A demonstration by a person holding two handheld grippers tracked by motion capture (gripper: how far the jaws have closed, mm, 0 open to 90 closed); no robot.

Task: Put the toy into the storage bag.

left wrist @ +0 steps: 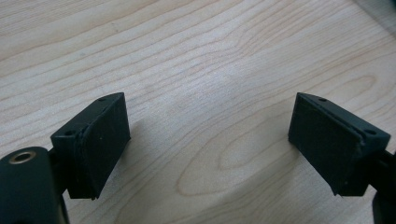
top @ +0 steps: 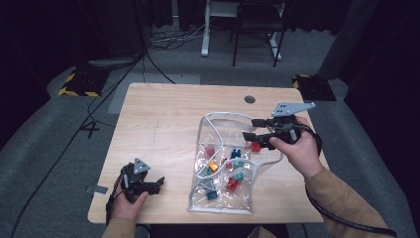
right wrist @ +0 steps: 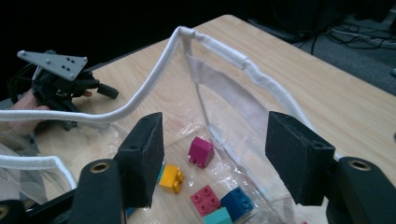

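Note:
A clear plastic bag with a white corded rim lies on the wooden table, its mouth standing open at the far end. Inside lie several small bricks, among them an orange one, a teal one and a red one. My right gripper hovers open over the bag's far right side, nothing between its pads. In the right gripper view, a magenta brick and an orange brick lie below the right gripper. My left gripper rests open near the front left.
Another red brick sits at the bag's right edge under the right gripper. A round cable hole is near the table's far edge. Bare wood lies between the left gripper's pads. The left gripper also appears beyond the rim.

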